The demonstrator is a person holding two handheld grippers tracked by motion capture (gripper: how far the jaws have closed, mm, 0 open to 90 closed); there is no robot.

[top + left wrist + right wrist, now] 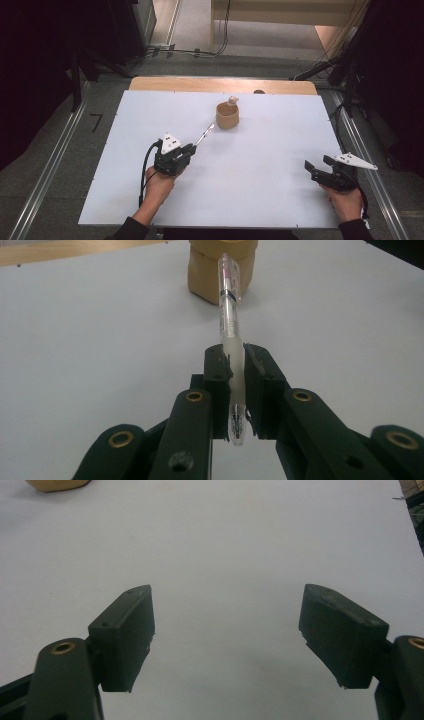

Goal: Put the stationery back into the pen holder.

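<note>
Jaws closed tight on a pen (231,340), the left gripper (189,149) sits left of the table's (260,200) middle, gripping the barrel near its frosted tip end while the rest juts toward the far side, aimed at a tan cup (227,115) standing just beyond it. The pen is clear plastic with a frosted grip, a dark band partway up and a red refill visible inside; its point pokes out on the near side of the jaws, between them. The left gripper view supplies those details, which the high view reduces to a thin pale stick (205,134) clear of the cup. The high view alone shows something small and pale sticking out above the cup's far rim; what it is cannot be told. At the table's near right edge, the right gripper (315,166) is held with its jaws spread wide and nothing between them, the bare white tabletop below in the right gripper view (226,625).
</note>
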